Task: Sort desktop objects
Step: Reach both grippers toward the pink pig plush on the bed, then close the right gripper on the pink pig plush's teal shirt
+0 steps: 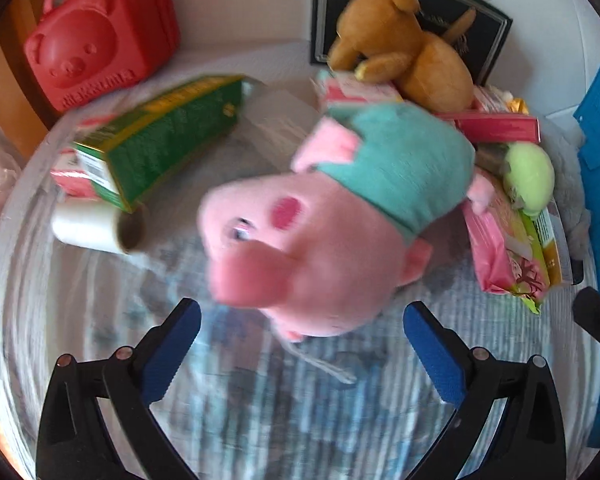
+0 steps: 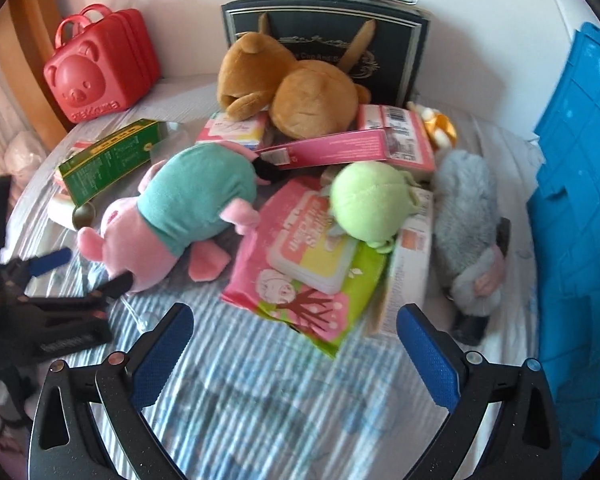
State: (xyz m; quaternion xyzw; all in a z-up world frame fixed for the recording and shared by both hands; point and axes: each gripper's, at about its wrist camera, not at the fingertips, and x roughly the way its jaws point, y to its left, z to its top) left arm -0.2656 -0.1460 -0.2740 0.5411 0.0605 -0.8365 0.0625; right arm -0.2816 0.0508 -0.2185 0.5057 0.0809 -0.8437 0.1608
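Note:
A pink pig plush (image 1: pixel 332 240) in a teal shirt lies on the striped cloth, head toward me. My left gripper (image 1: pixel 302 348) is open, its blue pads either side of the head and just short of it. In the right wrist view the same pig plush (image 2: pixel 188 208) lies left of centre, with the left gripper (image 2: pixel 86 274) at its snout. My right gripper (image 2: pixel 296 344) is open and holds nothing, in front of a pink wipes pack (image 2: pixel 300 272). A green plush (image 2: pixel 368 200) rests on that pack. A brown bear plush (image 2: pixel 300 92) and a grey plush (image 2: pixel 464 216) lie nearby.
A red bear-faced case (image 2: pixel 100 64) stands at the back left, and a black box (image 2: pixel 324 28) stands behind the bear. A blue crate (image 2: pixel 580 200) fills the right side. A green carton (image 1: pixel 160 140), a white roll (image 1: pixel 96 224) and pink boxes (image 2: pixel 340 148) clutter the cloth.

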